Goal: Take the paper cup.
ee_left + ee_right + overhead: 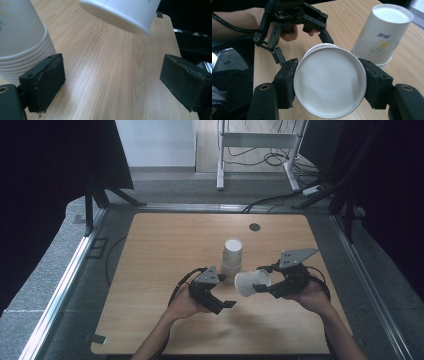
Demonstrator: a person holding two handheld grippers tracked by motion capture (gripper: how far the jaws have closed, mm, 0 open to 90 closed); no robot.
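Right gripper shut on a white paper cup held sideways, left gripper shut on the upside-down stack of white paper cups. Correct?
Half right. The left gripper is open and grips nothing; the left gripper view shows its jaws spread over bare table, beside the upside-down stack of white paper cups. The right gripper is indeed shut on the sideways white paper cup.

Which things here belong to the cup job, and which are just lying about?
In the job: single paper cup clamped in right gripper; upside-down cup stack; open left gripper.
Lying about: floor cables; white frame.
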